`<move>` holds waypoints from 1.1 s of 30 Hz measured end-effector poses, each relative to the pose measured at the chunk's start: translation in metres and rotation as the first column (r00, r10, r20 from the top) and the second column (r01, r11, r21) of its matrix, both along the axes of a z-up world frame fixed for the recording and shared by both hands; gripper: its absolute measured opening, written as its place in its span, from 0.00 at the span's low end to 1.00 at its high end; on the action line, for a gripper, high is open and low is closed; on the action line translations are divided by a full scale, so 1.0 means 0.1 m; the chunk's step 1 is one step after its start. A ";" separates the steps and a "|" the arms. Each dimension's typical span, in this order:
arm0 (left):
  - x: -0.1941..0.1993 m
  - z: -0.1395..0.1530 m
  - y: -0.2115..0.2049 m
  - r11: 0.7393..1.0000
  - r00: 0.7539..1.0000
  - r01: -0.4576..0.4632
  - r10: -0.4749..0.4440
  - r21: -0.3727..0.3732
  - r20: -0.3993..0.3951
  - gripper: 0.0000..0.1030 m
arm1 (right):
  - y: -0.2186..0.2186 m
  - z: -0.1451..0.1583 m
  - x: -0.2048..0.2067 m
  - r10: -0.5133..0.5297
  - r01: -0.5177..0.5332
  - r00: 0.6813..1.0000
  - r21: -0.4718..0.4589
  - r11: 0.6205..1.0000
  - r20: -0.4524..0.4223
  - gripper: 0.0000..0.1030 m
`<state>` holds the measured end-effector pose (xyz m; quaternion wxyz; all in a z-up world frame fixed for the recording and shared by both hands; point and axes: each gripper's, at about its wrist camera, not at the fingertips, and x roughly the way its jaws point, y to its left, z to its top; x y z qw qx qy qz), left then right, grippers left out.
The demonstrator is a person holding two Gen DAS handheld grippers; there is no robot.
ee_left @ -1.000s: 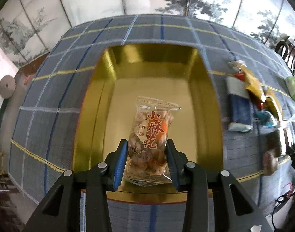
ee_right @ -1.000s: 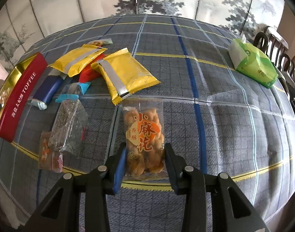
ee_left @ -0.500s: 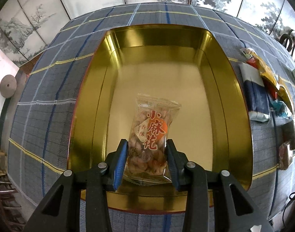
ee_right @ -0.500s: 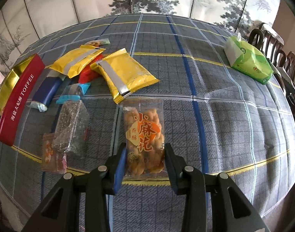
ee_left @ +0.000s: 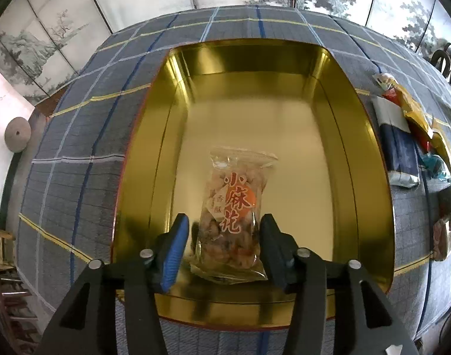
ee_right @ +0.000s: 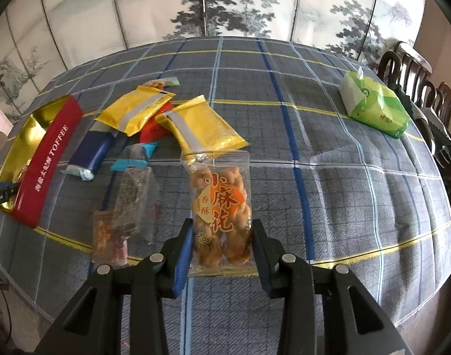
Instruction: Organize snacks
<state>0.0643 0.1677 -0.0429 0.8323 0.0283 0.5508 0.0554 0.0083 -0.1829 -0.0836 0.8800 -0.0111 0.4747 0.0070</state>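
In the left wrist view my left gripper [ee_left: 224,238] hangs over the near end of a gold tin [ee_left: 370,207]. Its jaws stand apart, with gaps on both sides of a clear packet of fried twists [ee_left: 235,216] that rests inside the tin. In the right wrist view my right gripper [ee_right: 222,248] is shut on a second, like packet of fried twists [ee_right: 221,207] and holds it above the checked tablecloth. The tin shows there at the far left, with a red TOFFEE side [ee_right: 46,162].
Loose snacks lie left of my right gripper: two gold packets [ee_right: 201,127], a blue bar [ee_right: 90,156], a red packet [ee_right: 150,128], a dark clear-wrapped bar [ee_right: 130,199]. A green tissue pack [ee_right: 373,108] lies far right, chairs beyond it.
My left gripper has opened and let go of its packet, which now lies in the tin. My right gripper has kept hold of its packet and shifted a little.
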 end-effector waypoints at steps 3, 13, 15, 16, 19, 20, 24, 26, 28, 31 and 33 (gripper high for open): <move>-0.04 0.07 -0.02 1.000 1.000 0.011 -0.011 0.009 0.029 0.57 | 0.05 0.03 -0.03 0.010 -0.010 1.000 0.009 1.000 0.004 0.37; -0.25 0.37 -0.01 0.999 0.992 -0.006 0.012 -0.050 0.126 0.75 | 0.49 0.34 0.04 0.106 -0.111 0.991 0.067 0.992 0.076 0.37; -0.31 0.44 0.03 0.998 0.989 -0.022 0.031 -0.065 0.147 0.78 | 0.65 0.38 0.08 0.136 -0.143 0.987 0.084 0.986 0.083 0.37; -0.34 0.48 0.05 0.997 0.987 -0.027 0.038 -0.069 0.156 0.78 | 0.73 0.40 0.09 0.151 -0.158 0.985 0.089 0.983 0.086 0.37; -0.45 0.60 0.15 0.996 0.980 -0.058 0.070 -0.066 0.186 0.79 | 1.03 0.43 0.14 0.210 -0.219 0.973 0.095 0.971 0.094 0.37; -0.49 0.63 0.19 0.995 0.977 -0.072 0.083 -0.061 0.195 0.80 | 1.14 0.44 0.15 0.235 -0.244 0.967 0.097 0.965 0.093 0.37; -0.63 0.70 0.37 0.990 0.968 -0.130 0.139 -0.054 0.211 0.84 | 1.57 0.45 0.22 0.312 -0.322 0.945 0.123 0.939 0.094 0.37; -0.70 0.72 0.48 0.986 0.963 -0.159 0.168 -0.058 0.209 0.84 | 1.76 0.44 0.25 0.331 -0.342 0.939 0.136 0.930 0.094 0.37; -0.76 0.73 0.58 0.981 0.959 -0.187 0.195 -0.058 0.204 0.84 | 1.94 0.43 0.28 0.347 -0.357 0.933 0.146 0.923 0.092 0.37; -0.83 0.74 0.70 0.973 0.952 -0.224 0.232 -0.061 0.200 0.84 | 2.20 0.38 0.33 0.371 -0.378 0.926 0.160 0.912 0.072 0.37; -0.86 0.74 0.77 0.967 0.947 -0.247 0.254 -0.060 0.195 0.84 | 2.35 0.34 0.34 0.380 -0.384 0.923 0.159 0.909 0.058 0.37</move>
